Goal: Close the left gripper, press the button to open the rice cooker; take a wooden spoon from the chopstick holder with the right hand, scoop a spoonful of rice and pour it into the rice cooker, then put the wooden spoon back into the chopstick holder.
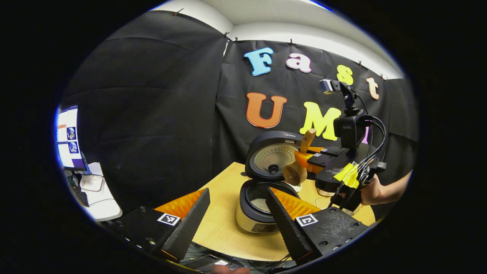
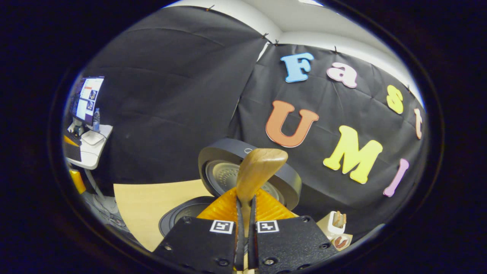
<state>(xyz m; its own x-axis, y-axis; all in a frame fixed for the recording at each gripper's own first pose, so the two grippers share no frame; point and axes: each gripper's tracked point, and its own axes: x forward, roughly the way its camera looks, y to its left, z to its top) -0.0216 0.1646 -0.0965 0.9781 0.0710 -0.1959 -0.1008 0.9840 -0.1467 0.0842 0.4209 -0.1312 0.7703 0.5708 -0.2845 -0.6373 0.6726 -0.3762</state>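
Two grippers work over a wooden table (image 1: 224, 224); the rice cooker (image 1: 258, 213) stands on it with its lid (image 1: 272, 160) raised, white rice inside; the right gripper (image 1: 304, 160) is clamped on the wooden spoon (image 1: 296, 171), bowl hanging above the pot; the left gripper (image 1: 237, 198) hovers nearby, fingers spread apart; the chopstick holder (image 2: 336, 222) sits at the right gripper view's lower right.

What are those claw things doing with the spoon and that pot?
A person holds a gripper in each hand. The right gripper is shut on a wooden spoon, holding it over the rice cooker. The cooker's lid is up, and some white rice lies in the pot. The left gripper hangs open in front of the cooker, holding nothing. The chopstick holder stands to the right gripper's side on the table.
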